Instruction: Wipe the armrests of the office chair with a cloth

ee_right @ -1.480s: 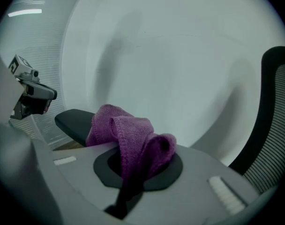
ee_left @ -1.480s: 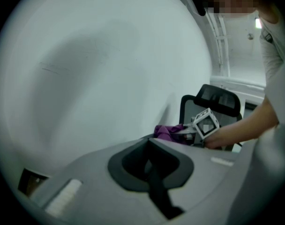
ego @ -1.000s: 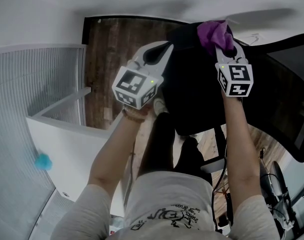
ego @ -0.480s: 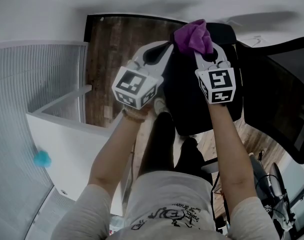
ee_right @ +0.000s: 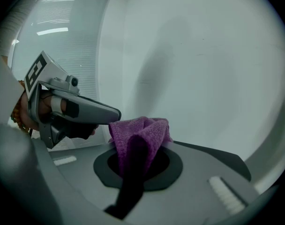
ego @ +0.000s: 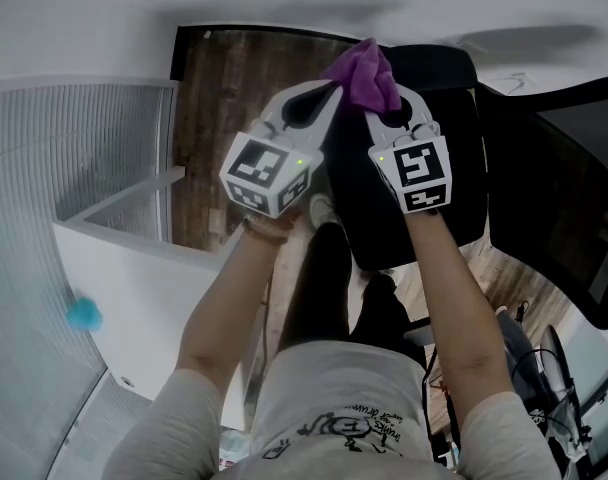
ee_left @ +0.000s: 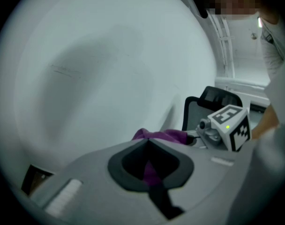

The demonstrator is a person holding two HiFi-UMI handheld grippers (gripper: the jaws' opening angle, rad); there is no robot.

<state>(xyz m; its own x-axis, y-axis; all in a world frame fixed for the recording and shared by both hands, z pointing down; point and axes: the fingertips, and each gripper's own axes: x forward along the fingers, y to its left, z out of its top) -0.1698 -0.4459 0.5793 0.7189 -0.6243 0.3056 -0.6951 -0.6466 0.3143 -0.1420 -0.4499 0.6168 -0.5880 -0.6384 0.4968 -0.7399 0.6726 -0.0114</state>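
Reaching: left forearm (ego: 219, 318) and right forearm (ego: 454, 308) stretch forward, close together.
Left gripper (ego: 329, 98): jaws together, forming one pointed tip. Its own view (ee_left: 146, 142) shows purple through the opening behind the tips.
Left tip vs cloth: right up against the cloth's edge, seen from the right gripper view (ee_right: 115, 115). Can't tell if it pinches any fabric.
Right gripper (ego: 394, 116): clamped on the cloth. In its own view (ee_right: 140, 149) the fabric bunches up out of the jaws and one strip hangs down into the opening.
Cloth (ego: 364, 73): purple, crumpled, held up at the right gripper's tips (ee_right: 142, 130), between the two grippers' ends. It is in the air, and nothing shows it touching the chair.
Chair (ego: 454, 168): black, below and beyond the grippers. No armrest can be made out.
Floor (ego: 224, 118): dark wood, left of the chair.
Wall (ego: 84, 28): white, farthest back.
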